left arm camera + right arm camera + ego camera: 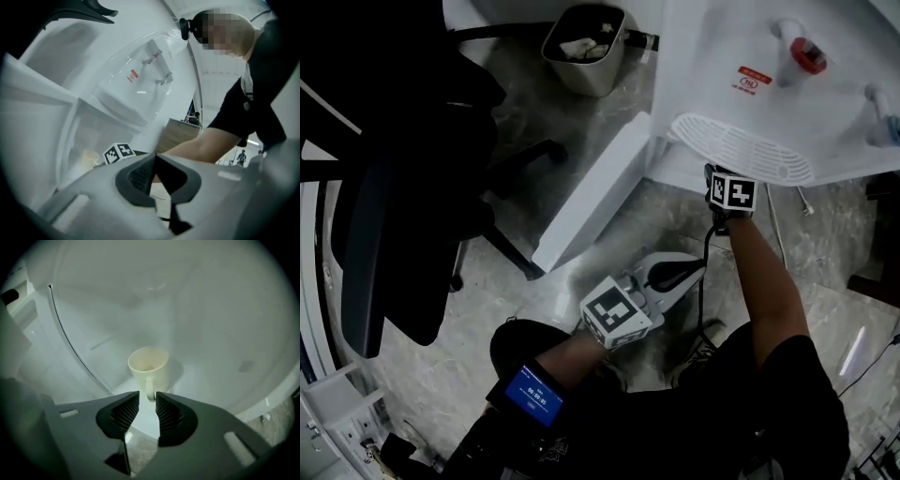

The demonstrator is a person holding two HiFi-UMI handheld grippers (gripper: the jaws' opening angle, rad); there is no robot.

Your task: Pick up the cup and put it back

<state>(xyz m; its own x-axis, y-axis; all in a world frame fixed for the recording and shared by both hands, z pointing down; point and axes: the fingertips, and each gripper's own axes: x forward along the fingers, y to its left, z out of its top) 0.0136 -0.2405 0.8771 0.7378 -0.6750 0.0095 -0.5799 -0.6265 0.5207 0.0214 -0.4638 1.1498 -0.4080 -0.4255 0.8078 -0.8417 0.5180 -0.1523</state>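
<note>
My right hand-held gripper [147, 397] is empty, jaws slightly apart, just short of cup [148, 364] mid-frame; narrow gap may clip handle [150, 389], tipping it.

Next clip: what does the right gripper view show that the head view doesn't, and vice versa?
Only the right gripper view: the cream cup upright inside a white compartment, handle toward the open jaws of the right gripper, nothing between them. Only the head view: the left gripper, waste bin, black chair and drip grille. Both: the white dispenser and the right gripper, seen from the head only by its marker cube.
</note>
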